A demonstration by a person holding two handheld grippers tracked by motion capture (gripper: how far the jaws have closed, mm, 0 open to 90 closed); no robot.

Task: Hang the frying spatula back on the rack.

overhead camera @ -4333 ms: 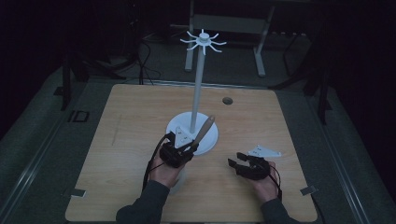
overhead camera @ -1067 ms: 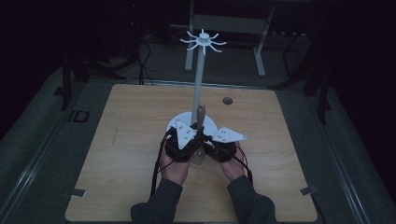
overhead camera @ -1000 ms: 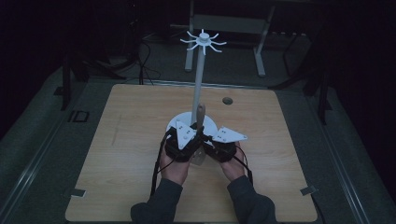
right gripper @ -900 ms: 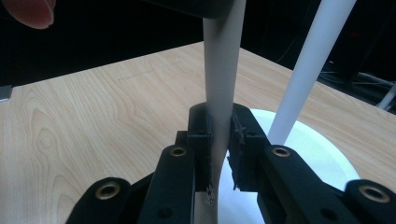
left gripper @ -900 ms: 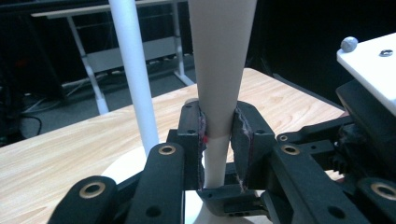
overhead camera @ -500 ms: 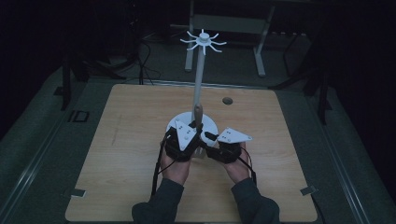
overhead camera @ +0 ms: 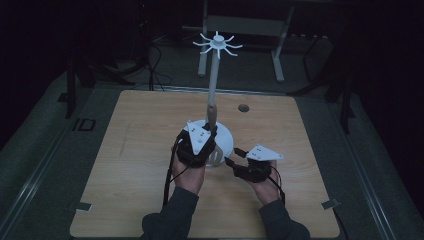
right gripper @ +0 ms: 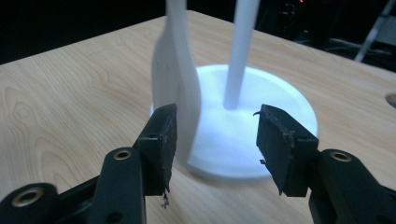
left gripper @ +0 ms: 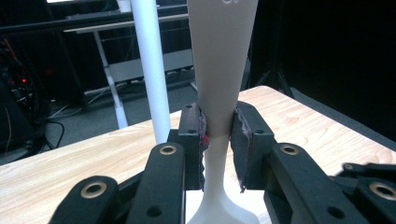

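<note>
Left gripper (left gripper: pixel 219 140) pinches the narrow neck of a white spoon-like utensil (left gripper: pixel 222 70) held upright mid-frame, just beside the white stand's pole (left gripper: pixel 149 70), above its round base (overhead camera: pixel 225 142) at table (overhead camera: pixel 125 150) center, while right gripper (right gripper: pixel 215 140), jaws spread, sits lower right, holding nothing.

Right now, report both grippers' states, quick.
Left gripper: shut on the white utensil, gripping its narrow neck.
Right gripper: open, holding nothing, jaws facing the white stand base.
</note>
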